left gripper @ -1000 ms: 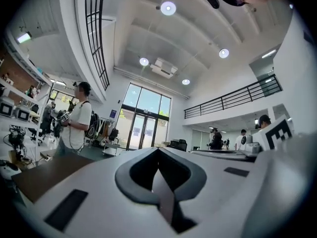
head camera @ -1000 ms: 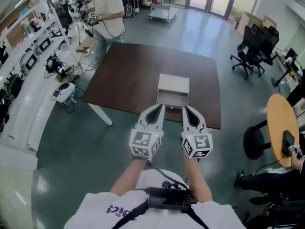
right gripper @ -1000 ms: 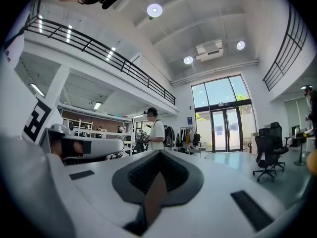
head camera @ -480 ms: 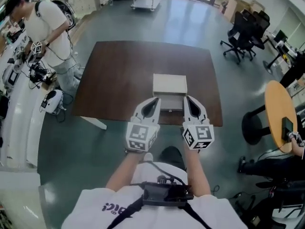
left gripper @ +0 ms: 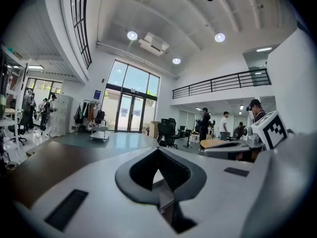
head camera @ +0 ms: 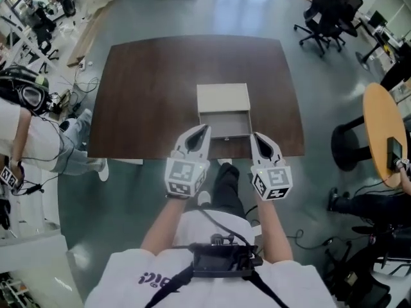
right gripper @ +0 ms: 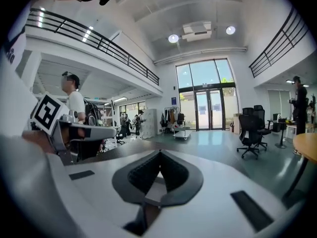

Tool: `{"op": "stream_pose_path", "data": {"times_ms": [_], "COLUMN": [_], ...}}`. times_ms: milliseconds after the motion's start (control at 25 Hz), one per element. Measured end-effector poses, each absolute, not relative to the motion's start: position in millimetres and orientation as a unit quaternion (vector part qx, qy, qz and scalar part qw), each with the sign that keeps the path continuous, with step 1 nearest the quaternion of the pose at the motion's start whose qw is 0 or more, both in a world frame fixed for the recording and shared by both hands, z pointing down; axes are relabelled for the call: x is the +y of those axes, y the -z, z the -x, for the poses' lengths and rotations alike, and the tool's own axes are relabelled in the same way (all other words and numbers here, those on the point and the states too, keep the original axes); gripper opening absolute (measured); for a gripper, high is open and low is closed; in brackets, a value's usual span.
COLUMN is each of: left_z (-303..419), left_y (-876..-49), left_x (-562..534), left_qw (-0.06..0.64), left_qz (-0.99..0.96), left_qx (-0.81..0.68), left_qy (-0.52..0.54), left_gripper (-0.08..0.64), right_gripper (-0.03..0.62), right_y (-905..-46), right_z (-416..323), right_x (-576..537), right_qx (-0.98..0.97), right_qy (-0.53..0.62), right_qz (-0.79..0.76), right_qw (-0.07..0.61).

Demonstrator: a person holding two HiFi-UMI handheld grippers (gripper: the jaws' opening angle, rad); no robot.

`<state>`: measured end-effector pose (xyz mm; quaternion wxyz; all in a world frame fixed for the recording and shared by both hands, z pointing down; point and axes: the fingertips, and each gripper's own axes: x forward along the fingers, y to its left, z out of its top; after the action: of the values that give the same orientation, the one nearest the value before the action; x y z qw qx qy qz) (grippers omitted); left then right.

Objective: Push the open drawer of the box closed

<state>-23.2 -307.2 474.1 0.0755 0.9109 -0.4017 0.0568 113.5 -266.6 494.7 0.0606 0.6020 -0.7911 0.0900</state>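
Observation:
A white box (head camera: 223, 97) sits on the dark brown table (head camera: 148, 95), near its front edge. Its drawer (head camera: 225, 126) stands pulled out toward me. My left gripper (head camera: 205, 129) hovers at the drawer's front left corner with its jaws shut and nothing in them. My right gripper (head camera: 253, 136) hangs just right of the drawer front, over the table's edge, also shut and holding nothing. In the left gripper view the left gripper (left gripper: 158, 151) shows its tips meeting. The right gripper view shows the right gripper (right gripper: 159, 152) with its tips closed together in the same way. Whether either tip touches the drawer I cannot tell.
A person (head camera: 22, 130) stands off the table's left side beside benches with cables. Black office chairs (head camera: 319, 19) stand at the back right. A round wooden table (head camera: 385, 140) is at the right. My own leg and shoe (head camera: 223, 183) are below the table's front edge.
The view has swung so the box and table sit squarer ahead. Both grippers stay shut, side by side before the drawer. The bystander has shifted down the left side.

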Motion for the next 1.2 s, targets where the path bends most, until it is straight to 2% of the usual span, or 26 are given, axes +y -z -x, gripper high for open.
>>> {"op": "stream_pose_path", "data": {"times_ms": [240, 440, 880, 1040, 1200], "left_z": [2, -2, -1, 3, 5], "left_y": [-515, -550, -605, -627, -636], "left_x": [-316, -324, -343, -352, -360], "left_qw": [0.095, 0.124, 0.187, 0.213, 0.226], "left_qz": [-0.912, -0.906, -0.885, -0.874, -0.869], "left_qx": [-0.39, -0.393, -0.406, -0.411, -0.412], "left_qy": [-0.083, -0.1, -0.13, -0.147, -0.154], "left_gripper": [0.012, 0.012, 0.012, 0.012, 0.012], "right_gripper": [0.003, 0.003, 0.003, 0.004, 0.005], "right_y": [-565, -632, -746, -774, -782], "right_z": [-132, -130, -131, -128, -110], "right_x": [-254, -244, -244, -262, -286], "right_qx": [-0.795, -0.79, -0.722, -0.707, -0.721], "right_qy": [-0.146, -0.225, -0.421, -0.446, -0.44], "right_qz": [-0.577, -0.553, -0.544, -0.544, -0.527], "right_qw": [0.118, 0.138, 0.077, 0.071, 0.093]}}
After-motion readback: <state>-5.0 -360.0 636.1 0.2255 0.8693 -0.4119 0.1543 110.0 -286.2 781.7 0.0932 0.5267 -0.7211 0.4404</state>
